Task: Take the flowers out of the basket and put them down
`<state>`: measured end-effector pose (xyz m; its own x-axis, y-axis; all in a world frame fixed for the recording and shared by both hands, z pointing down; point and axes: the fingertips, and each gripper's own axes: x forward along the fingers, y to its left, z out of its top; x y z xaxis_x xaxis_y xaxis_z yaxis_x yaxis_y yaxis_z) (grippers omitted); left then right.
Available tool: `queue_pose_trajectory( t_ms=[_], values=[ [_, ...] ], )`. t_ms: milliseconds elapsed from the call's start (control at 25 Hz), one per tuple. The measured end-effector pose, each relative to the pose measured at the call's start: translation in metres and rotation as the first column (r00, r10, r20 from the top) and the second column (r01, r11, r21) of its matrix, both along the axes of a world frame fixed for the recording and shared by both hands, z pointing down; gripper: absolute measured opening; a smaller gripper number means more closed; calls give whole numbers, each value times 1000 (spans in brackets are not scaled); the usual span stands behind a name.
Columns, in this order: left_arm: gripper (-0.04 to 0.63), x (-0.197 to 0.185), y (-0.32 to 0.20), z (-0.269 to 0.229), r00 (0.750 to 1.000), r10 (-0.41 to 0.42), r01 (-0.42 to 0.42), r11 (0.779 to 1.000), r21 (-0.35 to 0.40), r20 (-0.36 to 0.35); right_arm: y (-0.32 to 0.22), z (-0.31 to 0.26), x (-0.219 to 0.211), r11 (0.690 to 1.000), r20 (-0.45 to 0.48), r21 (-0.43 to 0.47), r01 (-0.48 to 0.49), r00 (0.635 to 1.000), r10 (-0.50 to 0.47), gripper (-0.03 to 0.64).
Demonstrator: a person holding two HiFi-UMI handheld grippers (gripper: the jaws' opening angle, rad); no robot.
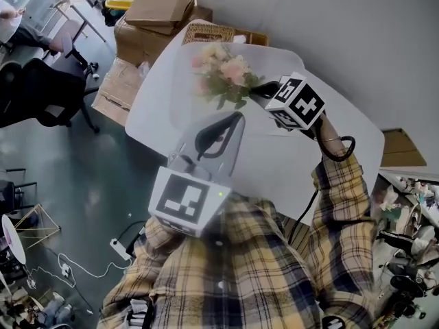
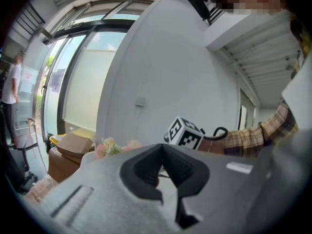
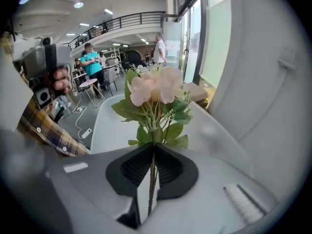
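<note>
A bunch of pale pink flowers with green leaves [image 1: 223,72] hangs above the white table [image 1: 164,108], just in front of the wicker basket [image 1: 206,31] at the far edge. My right gripper [image 1: 256,91] is shut on the flower stems. In the right gripper view the thin stems run down between the black pads [image 3: 168,167] and the blooms [image 3: 153,87] stand upright above them. My left gripper [image 1: 233,123] hovers over the table nearer to me, shut with nothing in it. From the left gripper view [image 2: 162,147] the flowers [image 2: 114,146] show beyond its jaws.
Cardboard boxes [image 1: 154,12] are stacked beside the table's far left end. A black office chair [image 1: 41,91] stands on the floor to the left, with cables [image 1: 89,269] lying near it. A grey wall runs along the table's right side.
</note>
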<state>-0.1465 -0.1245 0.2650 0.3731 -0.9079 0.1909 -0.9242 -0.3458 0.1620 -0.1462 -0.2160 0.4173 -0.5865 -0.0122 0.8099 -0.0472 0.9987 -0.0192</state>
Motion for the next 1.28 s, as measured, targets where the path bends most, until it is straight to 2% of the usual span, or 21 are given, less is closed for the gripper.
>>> queue_pose_trajectory(
  t_ms=[200, 440, 640, 800, 1040, 1160, 1280],
  values=[
    [2, 21, -2, -3, 998, 63, -63, 998, 8, 11, -12, -47, 23, 993, 132, -1, -116, 985, 115, 20],
    [2, 53, -9, -3, 987, 160, -160, 987, 8, 21, -19, -105, 67, 969, 279, -8, -246, 930, 238, 21],
    [2, 89, -14, -1, 967, 252, -252, 968, 6, 28, -10, -149, 112, 945, 365, 14, -328, 881, 300, 21],
    [2, 117, -17, 0, 944, 329, -329, 944, 6, 32, 3, -162, 144, 923, 368, 56, -381, 867, 336, 21],
    [2, 163, -22, 6, 901, 434, -434, 901, -9, 19, 17, -143, 196, 880, 340, 41, -473, 835, 433, 21],
    [2, 190, -18, 12, 874, 485, -484, 875, -20, 27, 25, -130, 230, 846, 329, 26, -533, 804, 496, 21],
    [2, 217, -11, 19, 843, 537, -536, 844, -31, 27, 36, -117, 265, 797, 322, 9, -604, 756, 570, 21]
  ],
)
